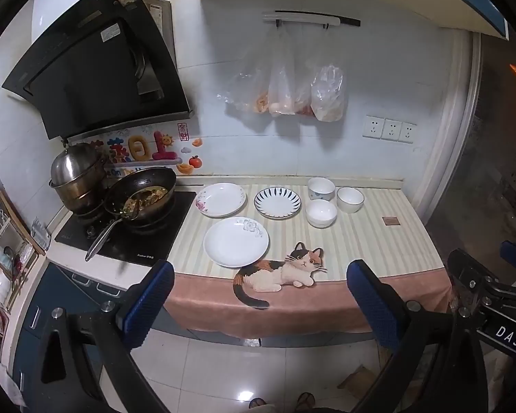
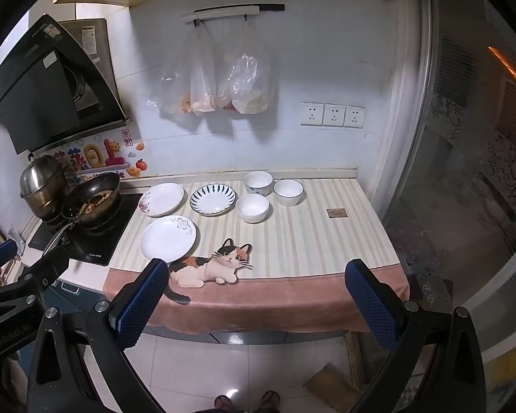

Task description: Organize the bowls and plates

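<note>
Three plates lie on the striped cloth: a white plate with a grey flower (image 1: 235,242) (image 2: 168,239) nearest, a pink-flowered plate (image 1: 221,199) (image 2: 161,199) behind it, and a blue-striped plate (image 1: 277,202) (image 2: 213,200). Three white bowls stand to their right: a near one (image 1: 321,213) (image 2: 252,207), a back left one (image 1: 321,188) (image 2: 257,182) and a back right one (image 1: 350,199) (image 2: 288,192). My left gripper (image 1: 259,275) and right gripper (image 2: 258,273) are open and empty, held in front of the counter edge, well short of the dishes.
A wok with food (image 1: 141,194) (image 2: 92,197) and a steel pot (image 1: 76,175) stand on the black hob (image 1: 127,234) at left. A small brown coaster (image 1: 391,221) (image 2: 336,213) lies at right. Plastic bags (image 1: 285,89) hang on the wall. A dish rack (image 1: 0,275) stands far left.
</note>
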`<state>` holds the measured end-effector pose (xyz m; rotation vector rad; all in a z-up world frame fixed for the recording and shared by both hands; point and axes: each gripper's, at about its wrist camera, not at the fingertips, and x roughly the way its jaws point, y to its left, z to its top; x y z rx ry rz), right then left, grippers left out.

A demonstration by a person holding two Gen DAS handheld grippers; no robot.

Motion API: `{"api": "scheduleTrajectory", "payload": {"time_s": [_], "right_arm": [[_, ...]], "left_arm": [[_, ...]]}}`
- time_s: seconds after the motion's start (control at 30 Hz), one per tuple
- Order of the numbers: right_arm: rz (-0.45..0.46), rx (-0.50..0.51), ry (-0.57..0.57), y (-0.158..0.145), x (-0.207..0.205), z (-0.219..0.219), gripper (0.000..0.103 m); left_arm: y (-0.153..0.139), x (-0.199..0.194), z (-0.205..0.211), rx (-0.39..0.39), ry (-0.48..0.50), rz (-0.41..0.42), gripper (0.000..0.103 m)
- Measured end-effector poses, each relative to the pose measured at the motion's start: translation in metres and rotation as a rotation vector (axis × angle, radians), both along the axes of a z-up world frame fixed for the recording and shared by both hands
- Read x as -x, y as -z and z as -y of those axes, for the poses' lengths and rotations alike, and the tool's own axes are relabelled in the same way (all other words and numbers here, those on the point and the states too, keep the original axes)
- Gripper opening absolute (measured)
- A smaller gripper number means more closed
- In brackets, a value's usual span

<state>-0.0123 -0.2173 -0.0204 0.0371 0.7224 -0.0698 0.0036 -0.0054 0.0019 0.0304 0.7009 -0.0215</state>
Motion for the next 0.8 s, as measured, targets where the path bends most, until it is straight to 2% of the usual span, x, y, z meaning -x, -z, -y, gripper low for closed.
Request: {"api": "scheduleTrajectory", "payload": {"time_s": [0.8], "right_arm": [[0.016, -0.006, 0.016, -0.018, 0.006, 0.004, 0.103]], "left_arm": [[-0.009, -0.001, 0.007, 0.003, -0.001, 0.026, 0.103]]}}
